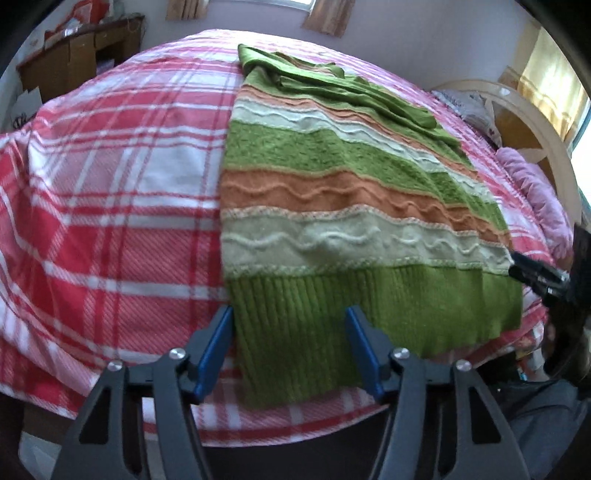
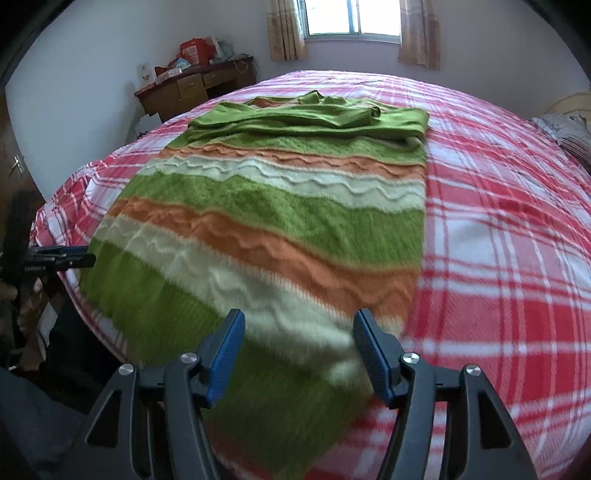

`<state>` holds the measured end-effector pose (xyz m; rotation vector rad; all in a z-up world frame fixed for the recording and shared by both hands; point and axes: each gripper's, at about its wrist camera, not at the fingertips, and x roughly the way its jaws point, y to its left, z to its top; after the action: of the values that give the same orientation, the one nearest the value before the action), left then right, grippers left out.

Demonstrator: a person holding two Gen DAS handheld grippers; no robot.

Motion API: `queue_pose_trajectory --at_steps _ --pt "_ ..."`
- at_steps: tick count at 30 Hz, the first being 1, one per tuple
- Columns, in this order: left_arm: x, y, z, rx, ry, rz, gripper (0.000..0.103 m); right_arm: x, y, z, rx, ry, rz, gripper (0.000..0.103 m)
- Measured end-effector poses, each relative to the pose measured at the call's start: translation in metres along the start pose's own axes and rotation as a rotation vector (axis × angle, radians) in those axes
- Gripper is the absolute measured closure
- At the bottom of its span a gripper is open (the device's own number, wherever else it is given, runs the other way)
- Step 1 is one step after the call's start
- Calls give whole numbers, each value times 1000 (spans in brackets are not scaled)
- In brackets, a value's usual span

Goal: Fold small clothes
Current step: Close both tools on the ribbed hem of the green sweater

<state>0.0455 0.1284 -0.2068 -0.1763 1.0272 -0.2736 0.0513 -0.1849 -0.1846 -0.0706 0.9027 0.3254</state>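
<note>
Both the left gripper (image 1: 290, 314) and right gripper (image 2: 299, 317) tilt downward, jaws parted, gripping nothing.

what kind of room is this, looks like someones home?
Most likely a bedroom in a home. A large bed with a red and white plaid cover fills the view, its curved headboard at one side, with a curtained window and a cluttered wooden desk against the far wall.

We see wide open room on the red-and-white plaid bedspread (image 1: 110, 192) to either side of the green, orange and cream striped knitted sweater (image 1: 332, 206) — nothing lies there. Far off, a brown wooden desk (image 2: 192, 88) piled with clutter blocks one corner; the cream curved wooden headboard (image 1: 524, 122) and a pink ruffled pillow (image 1: 535, 188) close the other side.
</note>
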Motion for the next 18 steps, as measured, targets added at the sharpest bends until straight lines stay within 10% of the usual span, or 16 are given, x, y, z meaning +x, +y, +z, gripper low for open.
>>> queue_pose_trajectory --at_steps 6,12,18 --pt "2 -5 -4 5 3 12 44 -17 -5 -20 39 15 -24 41" --pt "-1 2 -5 8 7 22 90 -24 -12 -35 81 35 -17 41" --pt "-12 6 -6 -3 -18 -38 92 -29 -12 -44 122 56 31 41"
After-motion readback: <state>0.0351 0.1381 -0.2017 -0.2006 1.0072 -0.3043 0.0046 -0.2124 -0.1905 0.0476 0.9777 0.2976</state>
